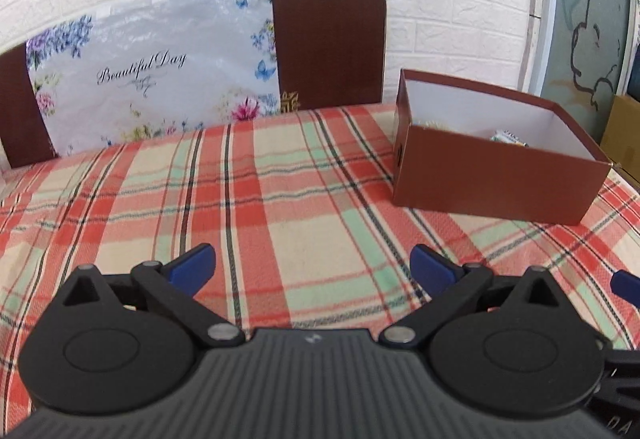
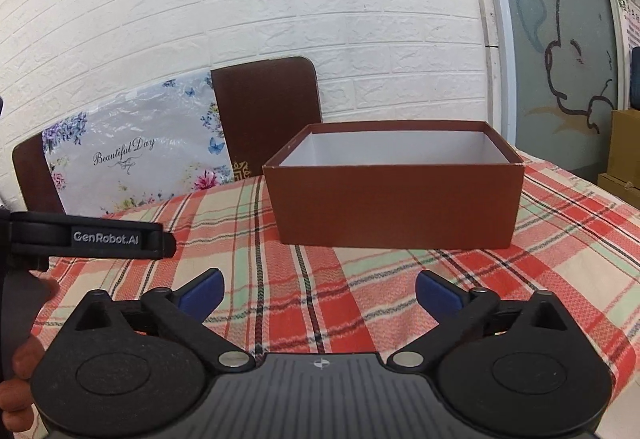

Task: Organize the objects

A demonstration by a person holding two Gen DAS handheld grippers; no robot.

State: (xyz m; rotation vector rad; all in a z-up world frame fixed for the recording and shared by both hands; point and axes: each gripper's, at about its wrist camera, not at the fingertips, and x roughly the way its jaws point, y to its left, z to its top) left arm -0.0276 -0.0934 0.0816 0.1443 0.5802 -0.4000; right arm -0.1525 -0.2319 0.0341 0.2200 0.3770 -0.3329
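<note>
An open brown box (image 1: pixel 496 179) with a white inside stands on the plaid tablecloth (image 1: pixel 260 179), to the right in the left wrist view and straight ahead in the right wrist view (image 2: pixel 396 207). Small objects (image 1: pixel 508 138) lie inside it, partly hidden by its wall. My left gripper (image 1: pixel 314 267) is open and empty above the cloth, left of the box. My right gripper (image 2: pixel 318 293) is open and empty, a short way in front of the box. The left gripper's body (image 2: pixel 92 237) shows at the left of the right wrist view.
A brown chair back (image 1: pixel 328 43) with a floral "Beautiful Day" cover (image 1: pixel 152 67) stands behind the table against a white brick wall. A glass door with a cat drawing (image 2: pixel 568 39) and cardboard boxes (image 2: pixel 624 155) are at the right.
</note>
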